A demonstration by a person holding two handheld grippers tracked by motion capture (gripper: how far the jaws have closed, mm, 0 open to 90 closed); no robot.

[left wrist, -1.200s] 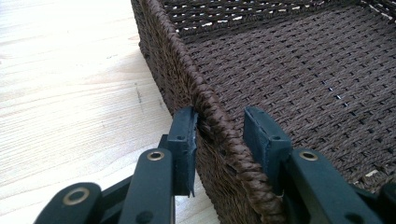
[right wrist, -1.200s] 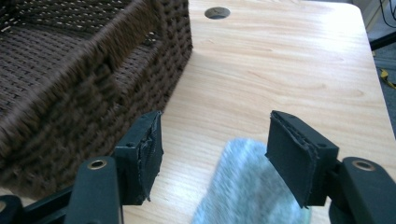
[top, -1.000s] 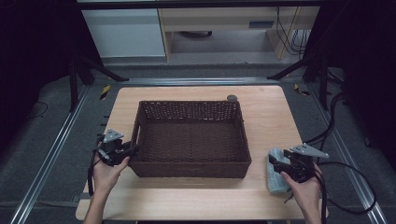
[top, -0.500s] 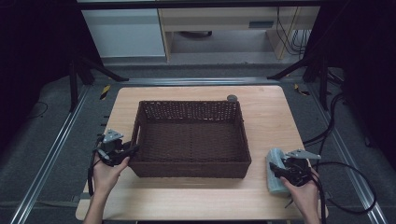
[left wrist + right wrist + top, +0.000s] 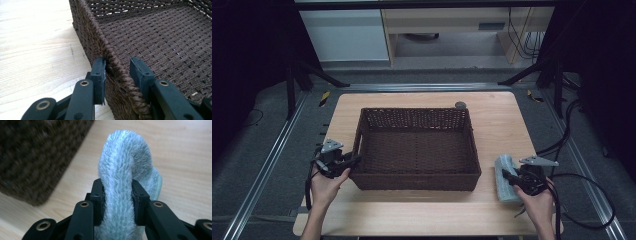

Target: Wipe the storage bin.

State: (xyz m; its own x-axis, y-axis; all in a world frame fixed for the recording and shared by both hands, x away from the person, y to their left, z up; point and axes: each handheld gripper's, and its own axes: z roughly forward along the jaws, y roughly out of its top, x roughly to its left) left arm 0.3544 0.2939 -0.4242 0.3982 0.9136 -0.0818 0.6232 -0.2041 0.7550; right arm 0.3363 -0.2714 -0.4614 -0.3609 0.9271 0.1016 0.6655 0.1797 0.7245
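Clamping the pale towel (image 5: 125, 170), the right gripper (image 5: 515, 178) has shifted toward the table's (image 5: 422, 215) near-right corner. The left gripper (image 5: 117, 71) straddles the basket (image 5: 417, 150) rim, jaws apart. Lift-in likely follows.

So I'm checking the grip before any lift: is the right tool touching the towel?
Touching. In the right gripper view both jaws of the right tool press into the light blue towel, pinching a fold.

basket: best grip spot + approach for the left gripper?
Take the near-left rim of the basket, coming from the left with one jaw outside the wall and one inside. The braided rim is thin and upright, so it fits between the jaws. The left gripper already straddles it, jaws not quite closed.
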